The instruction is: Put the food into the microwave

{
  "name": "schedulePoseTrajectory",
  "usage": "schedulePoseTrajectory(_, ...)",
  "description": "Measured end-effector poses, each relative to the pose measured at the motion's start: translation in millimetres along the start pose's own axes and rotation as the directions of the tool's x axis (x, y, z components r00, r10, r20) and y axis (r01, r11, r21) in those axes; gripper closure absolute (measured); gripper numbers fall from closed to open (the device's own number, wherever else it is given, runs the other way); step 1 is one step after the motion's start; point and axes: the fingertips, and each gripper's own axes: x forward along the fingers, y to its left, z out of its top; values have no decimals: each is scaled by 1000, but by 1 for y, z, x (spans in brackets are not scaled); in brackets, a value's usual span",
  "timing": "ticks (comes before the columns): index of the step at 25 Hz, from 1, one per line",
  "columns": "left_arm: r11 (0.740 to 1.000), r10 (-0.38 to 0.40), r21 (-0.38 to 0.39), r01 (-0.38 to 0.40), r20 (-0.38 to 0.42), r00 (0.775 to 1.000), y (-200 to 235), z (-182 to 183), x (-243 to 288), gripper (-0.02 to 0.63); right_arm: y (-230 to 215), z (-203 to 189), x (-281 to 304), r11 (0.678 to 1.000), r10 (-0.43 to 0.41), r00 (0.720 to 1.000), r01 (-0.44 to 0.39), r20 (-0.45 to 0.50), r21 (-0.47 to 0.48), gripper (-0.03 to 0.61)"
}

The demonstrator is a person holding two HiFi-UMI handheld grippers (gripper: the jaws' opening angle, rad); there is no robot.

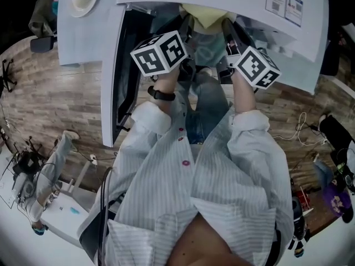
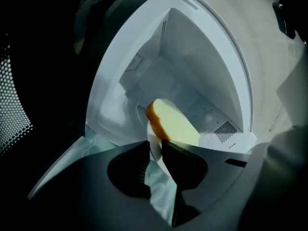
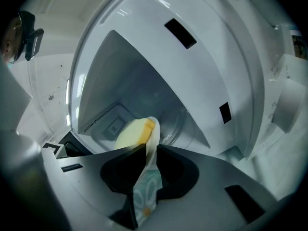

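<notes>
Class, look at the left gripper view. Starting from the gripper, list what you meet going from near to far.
left gripper → plate held at its rim → bread on the plate → back wall of the microwave

The person is wearing a pale, finely striped shirt (image 1: 233, 170) with small red buttons (image 1: 186, 162), blue jeans (image 1: 206, 107) and a black wristband (image 1: 161, 93). The left hand-held gripper (image 2: 154, 147) and right hand-held gripper (image 3: 150, 149) are showing grey bodies and black jaws, each carrying a white cube (image 1: 160, 52) with black square markers.
</notes>
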Motion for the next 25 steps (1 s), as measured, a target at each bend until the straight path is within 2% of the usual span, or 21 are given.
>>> schedulePoseTrajectory(6, 1000, 13, 27, -13, -3, 1000, 3, 6, 11, 538, -2, 8, 12, 999, -15, 1000, 15, 12, -33, 500)
schedulePoseTrajectory(14, 998, 20, 60, -19, -25, 999, 6, 11, 28, 537, -14, 11, 24, 999, -47, 999, 48, 24, -27, 499)
schedulePoseTrajectory(25, 996, 25, 88, -25, -5, 1000, 11, 24, 43, 537, -18, 18, 41, 992, -107, 993, 109, 48, -56, 488)
